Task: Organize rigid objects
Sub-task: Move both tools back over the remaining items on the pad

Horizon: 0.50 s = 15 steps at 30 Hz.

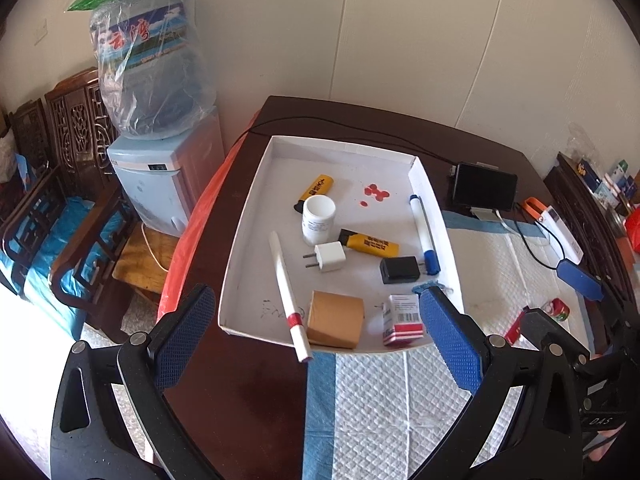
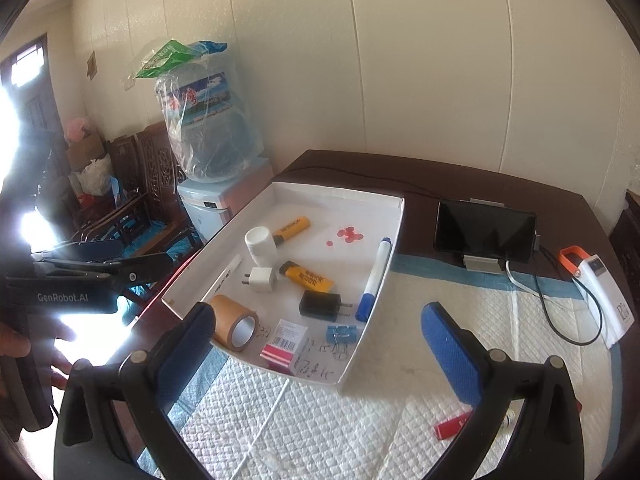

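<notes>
Left gripper (image 1: 316, 322) and right gripper (image 2: 320, 334) wide open (both empty)

"GenRobot.AI" is printed in pale letters on the dark body of the left gripper (image 2: 114, 270), seen at the left edge of the right wrist view. "DAS" is read on a black part at the lower right of the left wrist view. Chinese characters are printed on the water jug (image 1: 150, 60), too distorted to be read. A barcode is carried by the small red-and-white box (image 1: 404, 320), its digits illegible.

red can (image 1: 558, 309) half hidden, tray scribbles (image 2: 316, 364) unreadable
</notes>
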{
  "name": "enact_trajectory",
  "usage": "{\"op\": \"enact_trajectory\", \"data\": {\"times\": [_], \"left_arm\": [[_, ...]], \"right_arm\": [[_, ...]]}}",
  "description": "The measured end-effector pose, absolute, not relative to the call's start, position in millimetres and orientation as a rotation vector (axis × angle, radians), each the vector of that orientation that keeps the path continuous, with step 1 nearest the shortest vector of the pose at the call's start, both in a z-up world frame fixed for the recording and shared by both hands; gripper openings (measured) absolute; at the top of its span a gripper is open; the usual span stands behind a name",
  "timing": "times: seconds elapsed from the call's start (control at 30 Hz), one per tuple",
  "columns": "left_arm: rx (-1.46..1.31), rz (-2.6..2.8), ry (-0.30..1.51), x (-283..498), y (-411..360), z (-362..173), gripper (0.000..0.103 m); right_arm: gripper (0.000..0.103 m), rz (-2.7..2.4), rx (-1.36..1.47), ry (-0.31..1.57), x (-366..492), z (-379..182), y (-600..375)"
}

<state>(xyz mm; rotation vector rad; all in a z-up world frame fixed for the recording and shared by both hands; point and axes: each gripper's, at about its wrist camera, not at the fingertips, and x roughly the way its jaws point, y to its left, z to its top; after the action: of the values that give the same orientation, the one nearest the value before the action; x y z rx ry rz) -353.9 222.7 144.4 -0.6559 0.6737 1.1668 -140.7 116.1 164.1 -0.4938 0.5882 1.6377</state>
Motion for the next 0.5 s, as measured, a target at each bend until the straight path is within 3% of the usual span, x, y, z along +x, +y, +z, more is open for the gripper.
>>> {"op": "enact_trajectory", "data": {"times": [0.5], "left_arm": [[-0.591, 0.914, 0.801, -244, 186, 125, 0.103]], "right_arm": [[0.103, 1.357, -0.458, 0.715, -33, 135, 50]]}}
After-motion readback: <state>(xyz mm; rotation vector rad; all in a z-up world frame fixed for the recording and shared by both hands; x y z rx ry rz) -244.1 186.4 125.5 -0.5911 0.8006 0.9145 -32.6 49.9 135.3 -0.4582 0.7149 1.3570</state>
